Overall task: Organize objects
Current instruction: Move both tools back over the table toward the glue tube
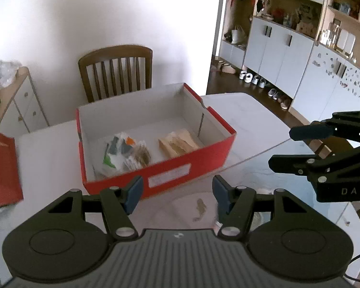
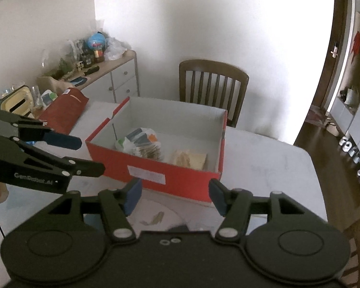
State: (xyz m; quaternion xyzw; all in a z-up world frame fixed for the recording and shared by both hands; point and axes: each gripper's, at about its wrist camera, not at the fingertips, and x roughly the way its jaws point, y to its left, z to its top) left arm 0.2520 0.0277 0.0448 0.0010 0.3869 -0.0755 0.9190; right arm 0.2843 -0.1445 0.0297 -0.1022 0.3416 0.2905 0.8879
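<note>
Room: white-walled dining corner, pale table [image 1: 240,120] with a wooden chair [image 1: 117,69] pushed in at its far side.
Left gripper [image 1: 177,193]: blue pads spread wide, nothing between them, hovering above the table just near of the box.
Right gripper [image 2: 175,194]: likewise spread wide and empty, hovering over the table at the box's near wall.
Writing on tools: "DAS" shows on the right gripper's body in the left wrist view; "GenRobot.AI" reads on the left gripper's body in the right wrist view.
Small scrap [image 1: 199,210]: a brownish bit lying on the table under the left gripper's open fingers; what it is I cannot tell.
Red box [image 1: 194,165]: open-topped, white inside, standing mid-table; a white label [image 1: 169,176] on its near wall, print too blurred to read.
Box contents: a clear bag of mixed packets [image 1: 122,153] at the left, a tan stack of packets [image 1: 177,142] at the right, apart from each other.
Red lid [image 2: 64,110]: lying on the table left of the box.
Sideboard [image 2: 117,76]: against the far left wall, crowded with bottles and bags.
</note>
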